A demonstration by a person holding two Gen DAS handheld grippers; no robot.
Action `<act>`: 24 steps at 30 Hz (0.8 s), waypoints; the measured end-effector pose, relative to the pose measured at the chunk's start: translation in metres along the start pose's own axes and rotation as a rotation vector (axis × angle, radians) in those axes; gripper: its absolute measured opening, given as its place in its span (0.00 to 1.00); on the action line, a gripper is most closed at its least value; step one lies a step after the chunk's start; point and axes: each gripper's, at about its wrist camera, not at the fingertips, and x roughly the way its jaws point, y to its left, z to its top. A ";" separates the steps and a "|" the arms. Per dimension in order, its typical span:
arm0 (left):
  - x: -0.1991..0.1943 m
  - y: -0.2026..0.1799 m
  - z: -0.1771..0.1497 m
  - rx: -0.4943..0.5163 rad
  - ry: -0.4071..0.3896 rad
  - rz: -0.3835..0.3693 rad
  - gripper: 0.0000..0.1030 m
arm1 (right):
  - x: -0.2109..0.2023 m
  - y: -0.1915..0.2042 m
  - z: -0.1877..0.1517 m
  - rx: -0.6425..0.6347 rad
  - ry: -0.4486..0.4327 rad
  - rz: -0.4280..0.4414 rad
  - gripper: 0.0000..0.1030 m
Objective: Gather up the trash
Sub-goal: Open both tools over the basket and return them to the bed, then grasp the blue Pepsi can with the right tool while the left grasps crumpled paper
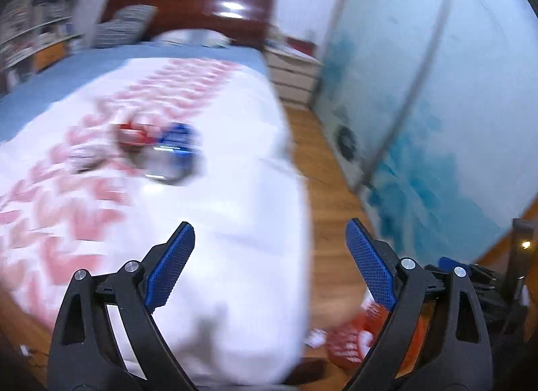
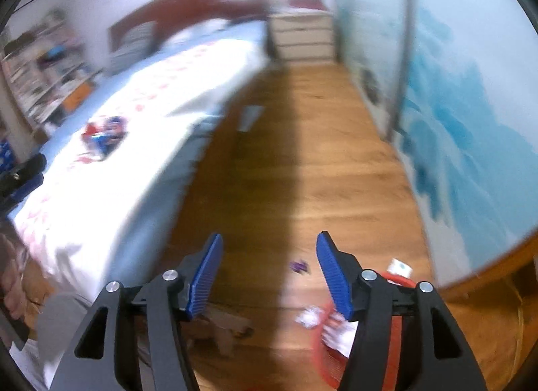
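Observation:
A blurred heap of red, blue and silver wrappers [image 1: 161, 145] lies on the white and pink bedspread, ahead of my left gripper [image 1: 269, 226], which is open wide and holds nothing. The same heap of wrappers [image 2: 104, 135] shows at the left in the right wrist view. My right gripper [image 2: 269, 238] hangs open and empty over the wooden floor. A red mesh basket [image 2: 333, 360] with paper in it stands at the lower right, also visible as the basket [image 1: 349, 337] beside the bed corner. A crumpled white scrap [image 2: 307, 317], a small purple bit [image 2: 299, 266] and a white packet [image 2: 400, 268] lie near it.
The bed [image 1: 235, 189] fills the left, with a dark red headboard [image 1: 201, 7]. A white drawer unit [image 2: 302, 34] stands at the far end of the floor strip. Blue-patterned sliding doors [image 2: 454, 105] line the right. Bookshelves [image 2: 43, 81] stand far left. A brown object [image 2: 225, 327] lies on the floor.

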 end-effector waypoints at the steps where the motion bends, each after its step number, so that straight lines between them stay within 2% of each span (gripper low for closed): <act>1: -0.005 0.021 -0.001 -0.024 -0.017 0.017 0.88 | 0.005 0.024 0.009 -0.028 -0.012 0.016 0.60; 4: -0.011 0.072 -0.006 -0.091 -0.046 0.053 0.88 | 0.021 0.089 0.035 -0.094 -0.046 0.057 0.62; 8: -0.008 0.118 -0.003 -0.163 -0.038 0.074 0.88 | 0.049 0.172 0.075 -0.140 -0.094 0.111 0.65; 13: -0.009 0.151 0.004 -0.226 -0.066 0.077 0.88 | 0.106 0.248 0.127 -0.138 -0.120 0.146 0.67; 16: -0.008 0.170 0.004 -0.262 -0.062 0.079 0.88 | 0.159 0.277 0.156 -0.101 -0.086 0.133 0.67; 19: -0.004 0.185 0.006 -0.307 -0.063 0.060 0.88 | 0.214 0.288 0.170 -0.022 0.006 0.130 0.67; 22: 0.007 0.200 0.011 -0.339 -0.045 0.030 0.88 | 0.259 0.281 0.170 0.060 0.109 0.166 0.64; 24: 0.017 0.214 0.014 -0.374 -0.039 0.013 0.88 | 0.273 0.277 0.164 0.095 0.127 0.224 0.60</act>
